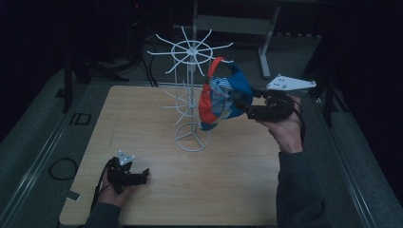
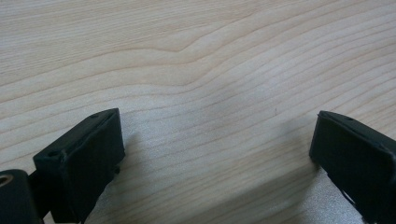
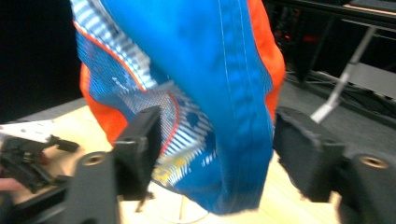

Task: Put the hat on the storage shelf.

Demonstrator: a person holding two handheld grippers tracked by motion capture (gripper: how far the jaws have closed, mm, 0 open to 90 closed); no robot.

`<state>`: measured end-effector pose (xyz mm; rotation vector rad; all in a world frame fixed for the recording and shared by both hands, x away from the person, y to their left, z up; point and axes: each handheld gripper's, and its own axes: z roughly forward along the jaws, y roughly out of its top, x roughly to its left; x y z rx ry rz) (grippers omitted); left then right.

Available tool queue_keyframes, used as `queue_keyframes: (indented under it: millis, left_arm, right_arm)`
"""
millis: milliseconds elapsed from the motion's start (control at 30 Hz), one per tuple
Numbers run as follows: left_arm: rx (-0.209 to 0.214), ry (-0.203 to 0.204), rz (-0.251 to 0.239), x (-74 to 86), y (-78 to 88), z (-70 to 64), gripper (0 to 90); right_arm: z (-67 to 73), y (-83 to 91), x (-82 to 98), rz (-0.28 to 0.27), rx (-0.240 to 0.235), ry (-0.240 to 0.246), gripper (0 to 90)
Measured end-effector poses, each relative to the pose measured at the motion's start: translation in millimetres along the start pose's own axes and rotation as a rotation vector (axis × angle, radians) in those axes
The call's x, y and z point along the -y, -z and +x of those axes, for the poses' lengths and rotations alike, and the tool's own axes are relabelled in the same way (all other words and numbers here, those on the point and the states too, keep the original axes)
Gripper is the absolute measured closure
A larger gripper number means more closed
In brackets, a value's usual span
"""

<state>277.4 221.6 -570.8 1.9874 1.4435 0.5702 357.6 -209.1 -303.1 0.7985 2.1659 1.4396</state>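
The blue-and-orange cap (image 1: 222, 97) hangs from an arm of the white wire rack (image 1: 191, 95), the right gripper (image 3: 217, 154) wide open around its fabric without pressing, so hanging looks done and withdrawing cleanly seems next, while the left gripper (image 2: 217, 149) rests open, empty, on the surface (image 1: 157, 199).

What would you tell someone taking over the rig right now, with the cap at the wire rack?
Right gripper: open, held up beside the cap; its fingers stand on either side of the blue fabric without pressing it.
Left gripper: open, nothing between the fingers, low over the table at the near left.
Cap: blue and orange, its orange strap looped over an arm of the white wire rack, which stands upright mid-table.
Done: the cap appears to hang on the rack.
Left: draw the right gripper away and check that the cap stays hanging.
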Motion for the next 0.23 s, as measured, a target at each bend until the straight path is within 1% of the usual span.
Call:
queue_keyframes:
  millis: [67, 233]
  left_arm:
    - [0.000, 0.000, 0.000, 0.0, 0.0, 0.0, 3.1]
    - [0.000, 0.000, 0.000, 0.0, 0.0, 0.0, 3.1]
  right_arm:
    - [-0.5, -0.5, 2.8, 0.005, 0.016, -0.002, 26.9]
    - [-6.6, -0.8, 10.3, 0.007, 0.031, -0.046, 21.4]
